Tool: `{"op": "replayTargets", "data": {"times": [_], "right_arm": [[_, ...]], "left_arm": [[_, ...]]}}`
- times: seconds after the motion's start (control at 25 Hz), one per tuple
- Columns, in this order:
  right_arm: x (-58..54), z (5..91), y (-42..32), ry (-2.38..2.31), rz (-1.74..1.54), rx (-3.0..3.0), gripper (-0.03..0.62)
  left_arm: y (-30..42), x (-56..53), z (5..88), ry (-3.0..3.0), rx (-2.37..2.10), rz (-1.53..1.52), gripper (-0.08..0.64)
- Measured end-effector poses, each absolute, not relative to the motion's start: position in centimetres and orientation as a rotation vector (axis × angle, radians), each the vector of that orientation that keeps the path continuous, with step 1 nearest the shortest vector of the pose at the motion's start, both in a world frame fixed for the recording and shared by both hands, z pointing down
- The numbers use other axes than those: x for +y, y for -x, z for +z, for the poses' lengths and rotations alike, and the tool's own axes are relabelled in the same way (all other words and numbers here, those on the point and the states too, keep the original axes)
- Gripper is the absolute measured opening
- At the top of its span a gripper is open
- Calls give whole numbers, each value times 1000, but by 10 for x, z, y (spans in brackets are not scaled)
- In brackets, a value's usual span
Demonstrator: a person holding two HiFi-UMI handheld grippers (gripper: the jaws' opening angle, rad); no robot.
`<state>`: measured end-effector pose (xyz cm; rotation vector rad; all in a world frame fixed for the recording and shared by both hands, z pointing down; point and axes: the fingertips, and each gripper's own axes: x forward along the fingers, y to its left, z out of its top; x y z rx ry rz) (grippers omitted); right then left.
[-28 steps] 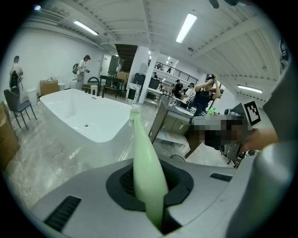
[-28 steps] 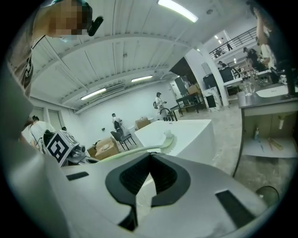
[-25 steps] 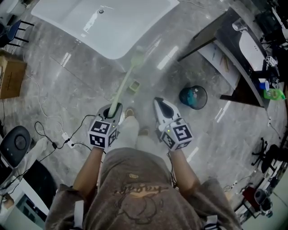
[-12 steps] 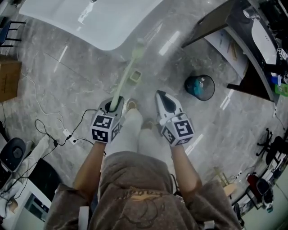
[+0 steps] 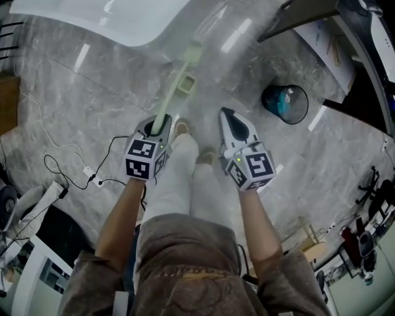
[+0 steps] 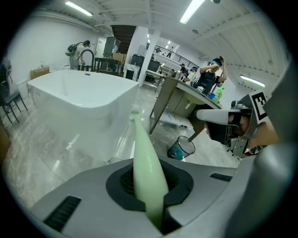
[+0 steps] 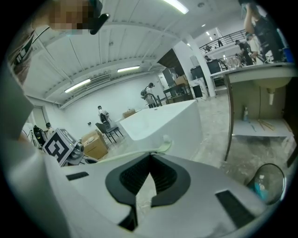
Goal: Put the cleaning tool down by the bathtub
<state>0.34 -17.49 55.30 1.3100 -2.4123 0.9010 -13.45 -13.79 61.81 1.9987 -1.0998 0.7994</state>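
- Looking steeply down, the head view shows the left gripper clamped on the near end of a pale green, long-handled cleaning tool. The handle slants away from the gripper, and its head lies just beside the edge of the white bathtub. Whether the head touches the grey stone floor cannot be told. A small green box sits just beside the handle. The right gripper hangs on the other side of the person's legs, and a bin stands well off to its right.
- Left gripper view: the jaws press on the green handle, which fills the gap between the dark pads and runs up toward the bathtub's wall. The bin and the right gripper show at the right.
- Right gripper view: the pads meet at their tips with nothing between them. Beyond them, the tool's head shows against the bathtub's side.
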Motion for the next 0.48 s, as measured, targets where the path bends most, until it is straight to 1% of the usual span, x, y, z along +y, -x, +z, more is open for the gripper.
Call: {"op": "replayTargets", "data": {"times": [0.48], "right_arm": [[-176,654,11,-1263,951,-2366,-2]], "left_arm": [[138,-132,727,-1927,-1025,858,20]]}}
